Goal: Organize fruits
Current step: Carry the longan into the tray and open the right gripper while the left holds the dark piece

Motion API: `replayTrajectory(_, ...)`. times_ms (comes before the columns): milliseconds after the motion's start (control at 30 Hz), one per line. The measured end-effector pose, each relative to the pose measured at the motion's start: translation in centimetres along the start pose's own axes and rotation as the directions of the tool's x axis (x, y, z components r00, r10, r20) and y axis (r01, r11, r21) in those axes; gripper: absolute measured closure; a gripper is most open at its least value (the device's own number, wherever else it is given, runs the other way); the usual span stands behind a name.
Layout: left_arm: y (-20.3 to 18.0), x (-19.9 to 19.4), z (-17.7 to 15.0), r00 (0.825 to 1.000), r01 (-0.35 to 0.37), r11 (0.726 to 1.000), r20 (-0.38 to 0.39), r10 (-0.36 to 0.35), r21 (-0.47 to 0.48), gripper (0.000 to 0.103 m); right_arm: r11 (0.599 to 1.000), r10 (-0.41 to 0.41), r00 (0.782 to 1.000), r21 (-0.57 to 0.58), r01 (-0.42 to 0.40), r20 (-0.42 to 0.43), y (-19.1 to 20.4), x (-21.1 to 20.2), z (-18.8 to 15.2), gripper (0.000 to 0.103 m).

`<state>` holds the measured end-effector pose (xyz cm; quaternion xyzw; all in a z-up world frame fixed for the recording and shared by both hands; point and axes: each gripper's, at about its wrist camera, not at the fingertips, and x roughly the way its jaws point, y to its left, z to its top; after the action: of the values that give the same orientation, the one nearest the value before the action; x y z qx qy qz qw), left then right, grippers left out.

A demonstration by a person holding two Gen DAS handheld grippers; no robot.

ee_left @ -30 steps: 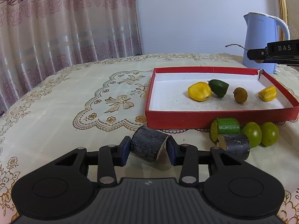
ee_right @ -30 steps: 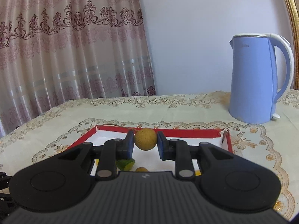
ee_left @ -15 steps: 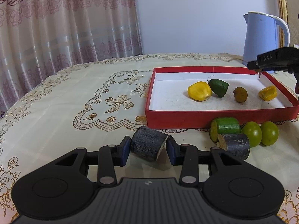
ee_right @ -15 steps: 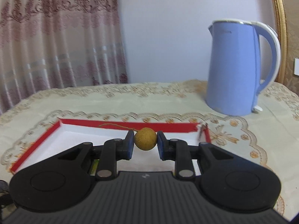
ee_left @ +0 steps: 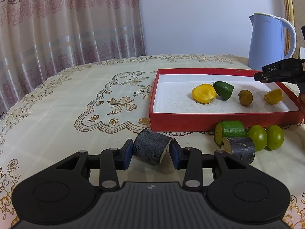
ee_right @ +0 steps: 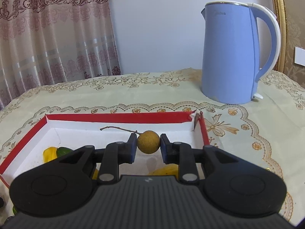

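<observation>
Red tray (ee_left: 219, 120) on desk (ee_left: 76, 103), four fruit pieces inside. Left tool (ee_left: 150, 155) pinches dark chunk (ee_left: 150, 148), low over desk before tray: looks stiff, rough-barked, grip across flanks. Right tool (ee_right: 148, 148) pinches small round longan (ee_right: 148, 142) above tray: likely light, thin-shelled, prone to roll; hold at widest girth, gently.

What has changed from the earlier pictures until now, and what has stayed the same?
The right gripper, shut on the small round brown fruit with a thin stem, moved rightward and lower over the red shallow box, nearer its right end. Nothing was released or newly grasped. The left gripper stayed still, holding the dark cut cylinder piece; the other fruits did not move.
</observation>
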<state>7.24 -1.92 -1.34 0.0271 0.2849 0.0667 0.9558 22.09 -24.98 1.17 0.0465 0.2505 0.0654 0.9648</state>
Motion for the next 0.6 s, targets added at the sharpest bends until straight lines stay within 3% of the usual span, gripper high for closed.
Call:
replayTrajectory(333,0.0,-0.2,0.0,1.000,0.015,1.000,0.014,-0.015,0.007,0.063,1.000,0.023,1.000,0.019,-0.023,-0.020,-0.4,0.2,-0.3,0.078)
replayTrajectory(467,0.0,-0.3,0.0,1.000,0.015,1.000,0.016,-0.016,0.011,0.063,0.998,0.026,1.000,0.049,-0.026,0.000,-0.9,-0.3,-0.1,0.066)
replayTrajectory(600,-0.1,-0.3,0.0,1.000,0.014,1.000,0.019,-0.014,0.016,0.063,0.997,0.033,0.999,0.067,-0.034,0.016,-1.2,-0.6,0.0,0.066)
